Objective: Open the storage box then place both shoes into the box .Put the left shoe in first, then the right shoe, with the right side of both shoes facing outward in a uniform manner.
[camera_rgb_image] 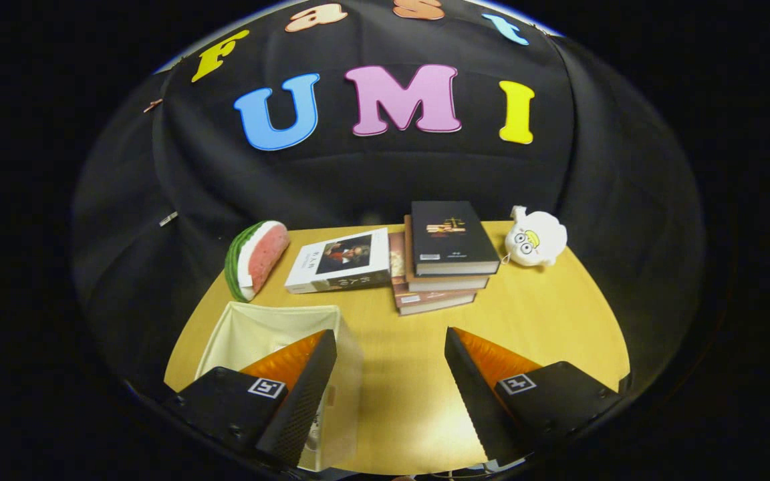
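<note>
Wooden table lies bare between my gripper fingers, spread wide (holding nothing). Storage box rim sits under my left finger; stacked books lie beyond.

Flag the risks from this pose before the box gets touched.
1. The claw is open over bare table, with one finger overlapping the pale translucent storage box; coming down here may clip its rim.
2. The box looks light, so it may slide when nudged.
3. The stack of dark hardcover books sits just beyond the fingers, so a forward sweep could hit it.
</note>
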### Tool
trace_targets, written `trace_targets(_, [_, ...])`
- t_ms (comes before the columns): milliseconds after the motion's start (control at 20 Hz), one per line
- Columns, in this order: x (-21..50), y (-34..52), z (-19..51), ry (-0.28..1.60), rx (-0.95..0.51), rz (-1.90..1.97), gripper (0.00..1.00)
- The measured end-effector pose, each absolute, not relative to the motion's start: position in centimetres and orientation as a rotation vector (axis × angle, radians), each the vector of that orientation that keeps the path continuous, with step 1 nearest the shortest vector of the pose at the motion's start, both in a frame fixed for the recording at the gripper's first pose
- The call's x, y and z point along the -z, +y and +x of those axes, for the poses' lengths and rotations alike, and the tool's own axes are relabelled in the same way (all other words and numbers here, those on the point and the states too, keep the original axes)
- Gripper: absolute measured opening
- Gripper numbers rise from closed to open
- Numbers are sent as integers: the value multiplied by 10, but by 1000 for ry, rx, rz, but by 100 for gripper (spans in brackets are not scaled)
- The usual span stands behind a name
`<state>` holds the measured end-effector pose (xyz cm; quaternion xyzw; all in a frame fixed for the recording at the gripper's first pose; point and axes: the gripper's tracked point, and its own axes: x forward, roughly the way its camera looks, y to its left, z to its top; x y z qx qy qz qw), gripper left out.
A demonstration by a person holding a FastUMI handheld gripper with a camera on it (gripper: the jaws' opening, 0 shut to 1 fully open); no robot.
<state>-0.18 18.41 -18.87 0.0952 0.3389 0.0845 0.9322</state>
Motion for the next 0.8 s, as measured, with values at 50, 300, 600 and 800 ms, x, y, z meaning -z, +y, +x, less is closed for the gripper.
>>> trace_targets(50, [186, 172, 2, 663, -153, 180, 99])
trace_targets(300, [163, 119, 12, 514, -71, 137, 99])
trace_targets(600, [119, 77, 17, 343, -2, 152, 99])
trace_targets(800, [93, 63, 17, 271, 8, 213, 99])
